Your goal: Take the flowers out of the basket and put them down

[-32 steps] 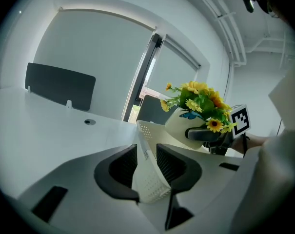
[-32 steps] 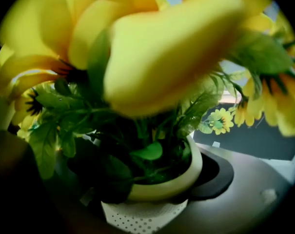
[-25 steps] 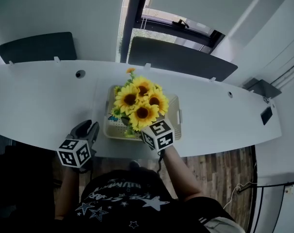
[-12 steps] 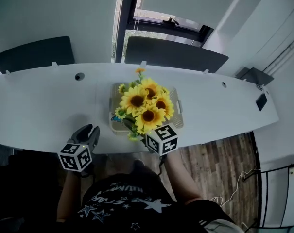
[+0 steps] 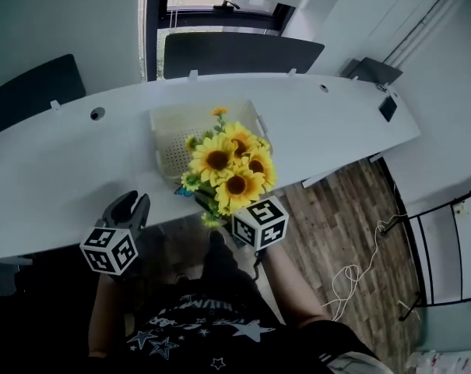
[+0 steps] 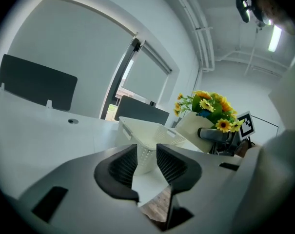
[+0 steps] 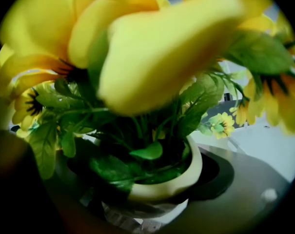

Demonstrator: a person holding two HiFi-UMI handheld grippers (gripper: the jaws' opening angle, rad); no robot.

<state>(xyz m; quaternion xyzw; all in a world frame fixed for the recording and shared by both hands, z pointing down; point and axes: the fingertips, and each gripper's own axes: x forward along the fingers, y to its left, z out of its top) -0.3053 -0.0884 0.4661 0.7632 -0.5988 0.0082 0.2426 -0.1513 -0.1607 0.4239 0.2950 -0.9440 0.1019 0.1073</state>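
A: While the right hand-held gripper (image 7: pixel 152 194) clamps the cream pot (image 7: pixel 167 179), where are the flowers (image 5: pixel 227 170)?
B: Out of the basket (image 5: pixel 173 131), over the desk's (image 5: pixel 64 154) near edge. Top-heavy, likely light: hold the pot, not the stems. The left hand-held gripper (image 6: pixel 147 162) is spread, empty

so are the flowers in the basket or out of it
Out. In the left gripper view the basket stands alone, the flowers off to its right, their pot clamped in the right gripper.
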